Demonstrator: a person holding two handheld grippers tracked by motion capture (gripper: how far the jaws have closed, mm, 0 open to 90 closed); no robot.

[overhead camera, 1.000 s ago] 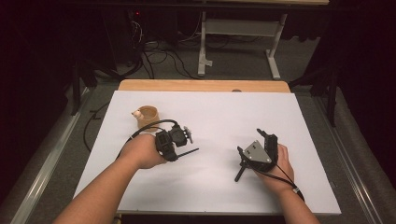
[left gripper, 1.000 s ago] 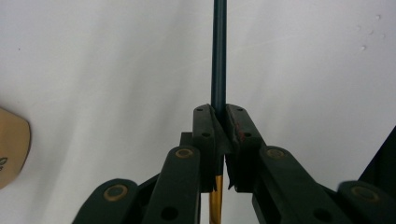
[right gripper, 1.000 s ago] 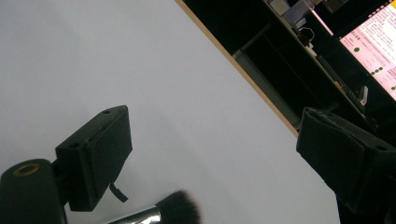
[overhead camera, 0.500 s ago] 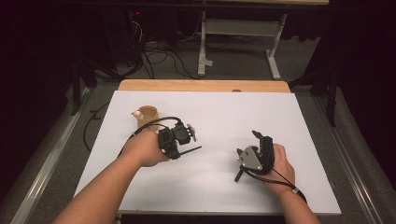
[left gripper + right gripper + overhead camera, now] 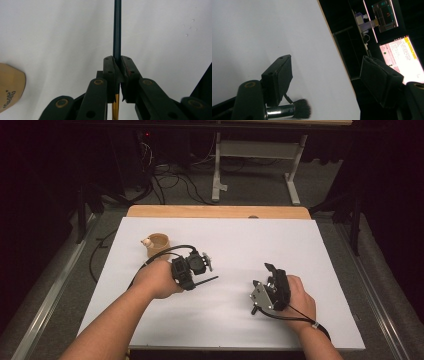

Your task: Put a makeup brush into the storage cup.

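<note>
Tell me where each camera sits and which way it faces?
High view: above the person's side, facing forward and down on the white table; both forearms, left hand-held gripper and right hand-held gripper show.
Left gripper view: rides that gripper, facing along its shut jaws, which clamp a thin stick.
Right gripper view: rides that gripper, facing past its open jaws, which have just been closing, toward screens; a brush head lies low beside one jaw, unclamped.
Shared: the tan cup, in the high and left gripper views.
</note>
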